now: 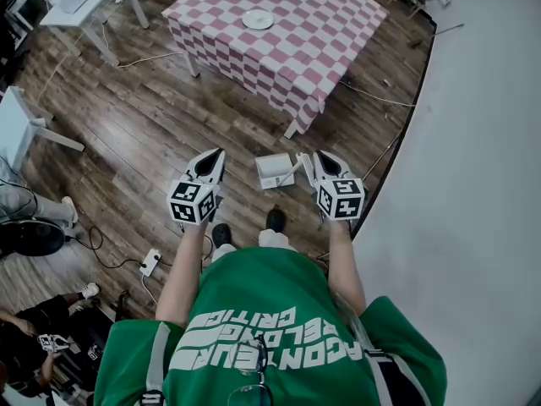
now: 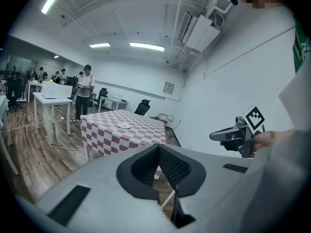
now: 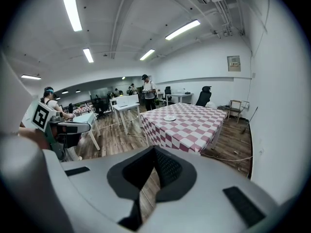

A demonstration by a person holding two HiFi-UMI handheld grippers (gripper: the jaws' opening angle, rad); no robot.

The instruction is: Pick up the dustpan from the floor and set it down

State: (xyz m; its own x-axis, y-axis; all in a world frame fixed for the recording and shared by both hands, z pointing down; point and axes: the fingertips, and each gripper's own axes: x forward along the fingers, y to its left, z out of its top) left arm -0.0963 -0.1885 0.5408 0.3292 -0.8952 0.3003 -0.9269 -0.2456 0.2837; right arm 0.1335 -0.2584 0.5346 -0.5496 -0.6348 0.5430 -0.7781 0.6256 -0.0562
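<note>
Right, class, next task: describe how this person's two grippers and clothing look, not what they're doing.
The left gripper and right gripper match: pale grey wedge-shaped shells tapering to points, black textured pads on the fingers, and a cube with black-and-white square markers at each rear. No cables show. The person wears a green short-sleeved shirt with white lettering.

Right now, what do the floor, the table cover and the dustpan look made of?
Floor: wood or wood-look laminate, slight sheen; plank seams and grain show.
Table cover: probably cloth, matte; its checked edges hang down.
Dustpan: likely plastic, plain white, smooth; too small to be sure.
</note>
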